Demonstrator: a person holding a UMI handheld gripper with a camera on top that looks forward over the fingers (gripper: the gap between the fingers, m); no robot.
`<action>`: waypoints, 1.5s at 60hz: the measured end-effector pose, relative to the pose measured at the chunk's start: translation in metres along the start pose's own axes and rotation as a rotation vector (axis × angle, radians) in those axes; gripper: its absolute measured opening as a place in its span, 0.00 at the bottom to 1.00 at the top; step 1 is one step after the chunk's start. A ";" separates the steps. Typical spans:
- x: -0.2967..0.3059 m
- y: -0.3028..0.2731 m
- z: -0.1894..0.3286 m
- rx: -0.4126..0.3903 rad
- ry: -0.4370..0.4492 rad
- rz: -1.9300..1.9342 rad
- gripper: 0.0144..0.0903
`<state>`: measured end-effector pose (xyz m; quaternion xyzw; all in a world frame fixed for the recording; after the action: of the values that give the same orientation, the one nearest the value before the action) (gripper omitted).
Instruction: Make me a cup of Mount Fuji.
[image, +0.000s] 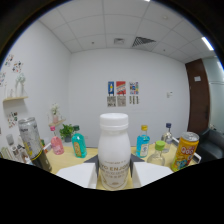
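A white plastic bottle (114, 150) with a white screw cap and a label reading "ENJOY" stands upright between my two fingers. My gripper (114, 169) is shut on it, with the dark pads (93, 161) pressing against both of its sides. The bottle's base is hidden below the fingers. Beyond it, drinks stand in a row on a yellowish table (92, 151): a tall silver can (30, 136), a pink bottle (56, 144), a teal bottle (78, 145), a blue bottle (143, 142), a clear bottle with a green cap (159, 153) and a yellow-orange can (185, 150).
A small green plant (66, 131) stands behind the pink and teal bottles. Posters (121, 93) hang on the white back wall. A dark door (200, 95) is off to the right, and a shelf (14, 100) with small items to the left.
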<state>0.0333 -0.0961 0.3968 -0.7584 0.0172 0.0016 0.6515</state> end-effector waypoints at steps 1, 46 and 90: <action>0.000 0.000 -0.001 -0.002 -0.001 0.002 0.45; 0.084 0.192 -0.101 -0.130 0.060 0.091 0.43; 0.108 0.286 -0.068 -0.269 -0.031 -1.363 0.43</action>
<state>0.1315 -0.2086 0.1219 -0.6741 -0.4725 -0.3949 0.4079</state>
